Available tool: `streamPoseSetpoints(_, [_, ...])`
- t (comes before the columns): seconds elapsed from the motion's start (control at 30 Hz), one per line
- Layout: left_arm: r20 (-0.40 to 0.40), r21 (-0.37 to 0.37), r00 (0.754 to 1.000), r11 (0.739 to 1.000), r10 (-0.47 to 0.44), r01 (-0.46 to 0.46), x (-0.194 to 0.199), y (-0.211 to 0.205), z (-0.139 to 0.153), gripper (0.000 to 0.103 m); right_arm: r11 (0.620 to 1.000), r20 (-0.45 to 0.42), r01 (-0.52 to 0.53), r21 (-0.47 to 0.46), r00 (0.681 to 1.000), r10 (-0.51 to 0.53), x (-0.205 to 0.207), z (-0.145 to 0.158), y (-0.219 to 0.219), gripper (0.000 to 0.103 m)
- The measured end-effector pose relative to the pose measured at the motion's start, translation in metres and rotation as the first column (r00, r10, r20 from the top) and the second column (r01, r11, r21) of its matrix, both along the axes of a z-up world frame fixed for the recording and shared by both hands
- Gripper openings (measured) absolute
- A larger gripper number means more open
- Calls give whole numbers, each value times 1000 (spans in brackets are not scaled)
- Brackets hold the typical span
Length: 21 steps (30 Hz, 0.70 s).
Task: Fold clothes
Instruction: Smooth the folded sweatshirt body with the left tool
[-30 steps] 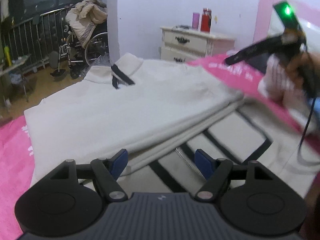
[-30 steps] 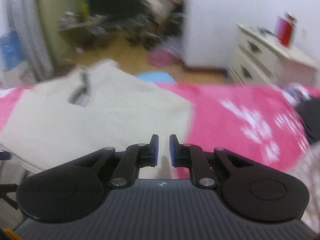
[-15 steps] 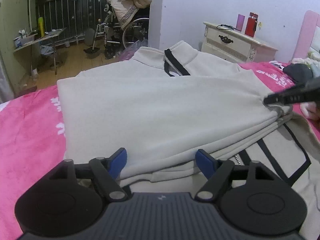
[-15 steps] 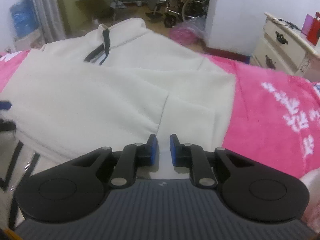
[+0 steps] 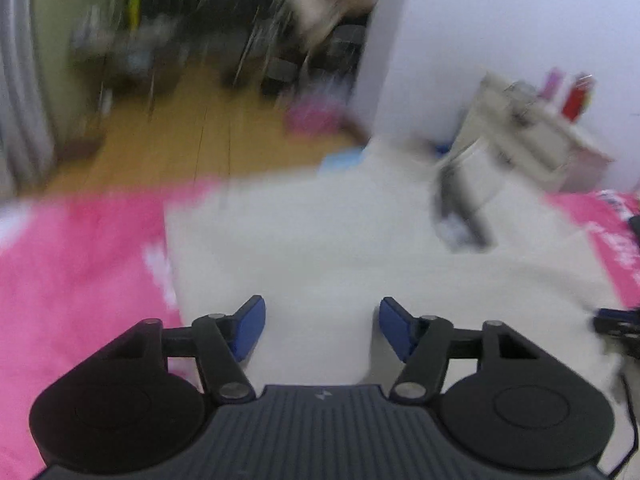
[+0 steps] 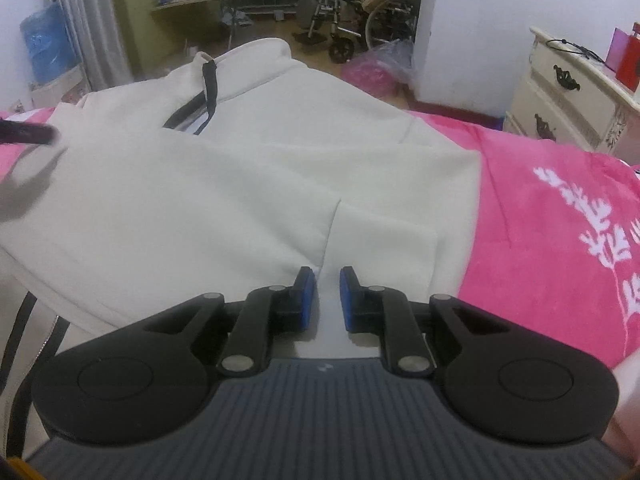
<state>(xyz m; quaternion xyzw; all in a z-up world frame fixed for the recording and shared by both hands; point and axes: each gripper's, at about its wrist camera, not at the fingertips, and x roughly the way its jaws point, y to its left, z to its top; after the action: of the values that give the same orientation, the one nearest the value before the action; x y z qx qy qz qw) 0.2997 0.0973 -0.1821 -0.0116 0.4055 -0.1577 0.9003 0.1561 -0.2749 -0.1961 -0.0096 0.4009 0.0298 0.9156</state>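
My left wrist view is smeared with heavy motion blur everywhere but the sharp left gripper (image 5: 320, 328), while my right view is fairly crisp under soft indoor light, with fisheye bending and dark corners.

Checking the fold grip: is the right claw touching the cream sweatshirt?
Cannot tell: the right wrist view shows the right claw nearly shut over the cream sweatshirt, contact unclear.

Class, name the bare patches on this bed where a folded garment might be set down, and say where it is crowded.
Free: pink bedspread right of the cream sweatshirt, toward the white dresser; another pink strip left of the sweatshirt in the left wrist view. Crowded: the bed's middle, covered by the sweatshirt, with both grippers over it.
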Motion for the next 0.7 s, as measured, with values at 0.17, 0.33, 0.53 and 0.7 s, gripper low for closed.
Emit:
streamPoseSetpoints(0.17, [63, 14, 998, 1000, -26, 25, 5, -2, 7, 63, 1000, 0, 0, 10, 1000, 0, 4, 1, -2, 13])
streamPoseSetpoints(0.33, [51, 16, 998, 1000, 23, -24, 47, 3, 1, 65, 1000, -3, 5, 16, 1000, -5, 5, 2, -2, 13])
streamPoseSetpoints(0.53, [43, -27, 997, 998, 58, -57, 64, 10, 12, 66, 1000, 0, 10, 18, 1000, -10, 4, 2, -2, 13])
streamPoseSetpoints(0.7, [98, -69, 992, 995, 74, -68, 26, 26, 61, 68, 999, 7, 16, 38, 1000, -16, 3, 0, -5, 13])
